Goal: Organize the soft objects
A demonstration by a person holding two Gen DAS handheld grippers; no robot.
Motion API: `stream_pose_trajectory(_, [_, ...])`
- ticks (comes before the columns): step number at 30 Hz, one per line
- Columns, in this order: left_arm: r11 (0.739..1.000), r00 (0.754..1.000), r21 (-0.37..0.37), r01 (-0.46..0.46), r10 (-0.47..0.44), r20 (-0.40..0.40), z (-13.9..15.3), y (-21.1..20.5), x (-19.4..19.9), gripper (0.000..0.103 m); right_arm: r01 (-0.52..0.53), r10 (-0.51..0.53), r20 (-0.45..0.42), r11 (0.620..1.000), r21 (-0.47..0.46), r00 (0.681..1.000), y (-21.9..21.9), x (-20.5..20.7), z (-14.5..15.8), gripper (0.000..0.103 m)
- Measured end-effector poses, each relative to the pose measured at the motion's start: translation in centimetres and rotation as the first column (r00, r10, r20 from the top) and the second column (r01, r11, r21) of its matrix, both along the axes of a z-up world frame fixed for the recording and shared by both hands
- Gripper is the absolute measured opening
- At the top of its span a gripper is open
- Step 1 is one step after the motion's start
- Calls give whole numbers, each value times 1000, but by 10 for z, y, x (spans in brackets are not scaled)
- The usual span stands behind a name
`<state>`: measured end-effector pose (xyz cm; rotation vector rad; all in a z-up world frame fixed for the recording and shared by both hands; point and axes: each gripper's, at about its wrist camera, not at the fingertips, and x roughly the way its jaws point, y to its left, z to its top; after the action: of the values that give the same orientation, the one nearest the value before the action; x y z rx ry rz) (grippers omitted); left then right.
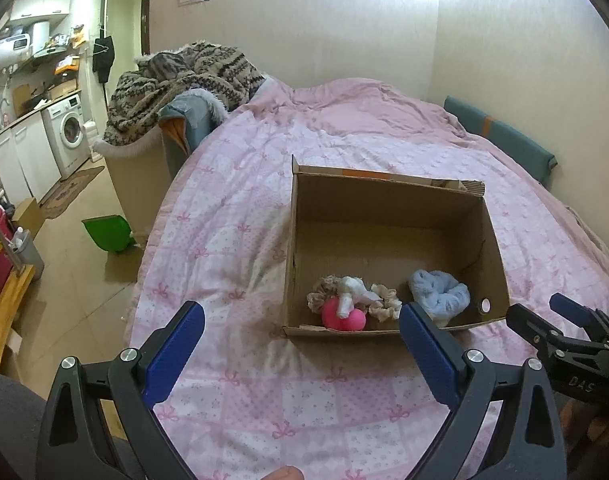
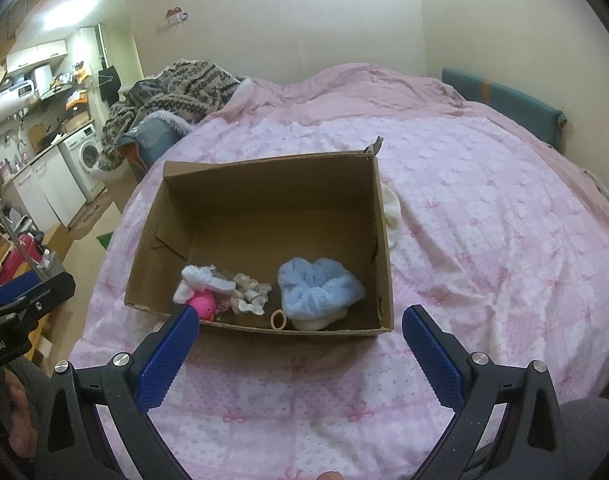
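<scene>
Both the left gripper (image 1: 302, 326) and right gripper (image 2: 300, 330) hang spread and empty. Just ahead of them sits the cardboard box (image 2: 264, 184), holding a blue fluffy scrunchie (image 2: 318, 284) and a pink ball (image 2: 202, 304).

Pink bed (image 1: 344, 140), cream walls (image 1: 304, 20), washing machine (image 1: 70, 128)

The right gripper (image 1: 560, 316) bears the letters "DAS" on its black body. No other text is legible.

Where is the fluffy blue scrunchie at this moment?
The blue scrunchie lies inside the cardboard box, near its front right corner in both wrist views, to the right of the beige scrunchie.
</scene>
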<state>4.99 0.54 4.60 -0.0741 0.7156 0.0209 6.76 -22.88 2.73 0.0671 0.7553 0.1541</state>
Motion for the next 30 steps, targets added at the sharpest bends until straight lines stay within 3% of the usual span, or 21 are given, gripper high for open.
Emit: stream_pose_trajectory(30, [1000,1000,-14,16,-16,-16,-4,-2,0,97,4,-4,-1,1000,-3,1000,0,3,0,103])
